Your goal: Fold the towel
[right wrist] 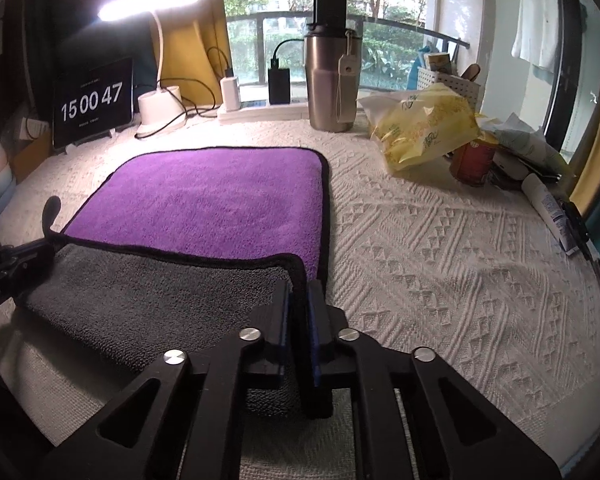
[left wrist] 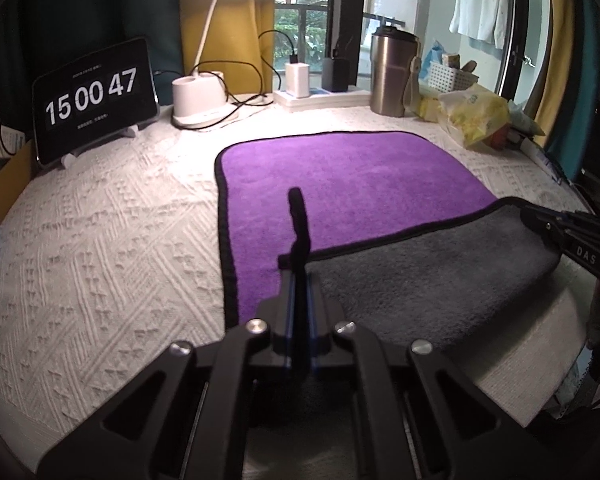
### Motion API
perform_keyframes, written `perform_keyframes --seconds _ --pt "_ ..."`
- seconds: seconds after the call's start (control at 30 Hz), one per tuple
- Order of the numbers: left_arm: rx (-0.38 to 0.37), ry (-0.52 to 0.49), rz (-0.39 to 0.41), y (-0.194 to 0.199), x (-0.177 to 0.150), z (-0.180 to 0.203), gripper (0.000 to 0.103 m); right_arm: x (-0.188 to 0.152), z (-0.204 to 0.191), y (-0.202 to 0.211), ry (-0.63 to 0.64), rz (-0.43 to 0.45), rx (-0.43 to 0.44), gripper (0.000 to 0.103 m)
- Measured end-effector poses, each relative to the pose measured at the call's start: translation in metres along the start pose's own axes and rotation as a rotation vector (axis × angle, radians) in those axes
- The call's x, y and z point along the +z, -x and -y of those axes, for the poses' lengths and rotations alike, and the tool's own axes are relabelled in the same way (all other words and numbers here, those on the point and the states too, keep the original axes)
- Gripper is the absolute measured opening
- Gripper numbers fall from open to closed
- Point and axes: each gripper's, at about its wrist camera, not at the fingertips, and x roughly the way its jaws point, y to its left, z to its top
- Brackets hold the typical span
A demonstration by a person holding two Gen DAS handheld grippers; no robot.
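Towel [left wrist: 352, 184]: purple face up, black trim, flat on white textured tabletop [left wrist: 100, 240]; near edge lifted and turned over toward the far side, grey underside [right wrist: 140, 292] showing
Left claw [left wrist: 300, 280]: clenched on the towel's near left corner, black hanging loop [left wrist: 298, 216] sticking up past the tips
Right claw [right wrist: 298, 300]: clenched on the near right corner at the trim
Behind towel: clock display [left wrist: 92, 94] reading 15 00 47, lit desk lamp [right wrist: 158, 104], steel tumbler [right wrist: 330, 80]
Right side: yellow bag [right wrist: 424, 128]

The towel [left wrist: 352, 184] is purple on one face, grey on the other, edged in black; the tablecloth [right wrist: 440, 248] is white with raised diamond and chevron patterns
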Motion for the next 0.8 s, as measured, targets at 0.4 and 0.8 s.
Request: perform_keyframes --seconds 0.4,0.8 --pt "-0.017 0.033 0.036 0.009 0.006 -0.007 0.004 0.003 -0.005 0.022 0.032 0.095 0.018 0.004" --pt "0.006 0.062 0.157 0.049 0.025 -0.013 0.004 0.009 -0.005 0.073 0.018 0.259 -0.011 0.004"
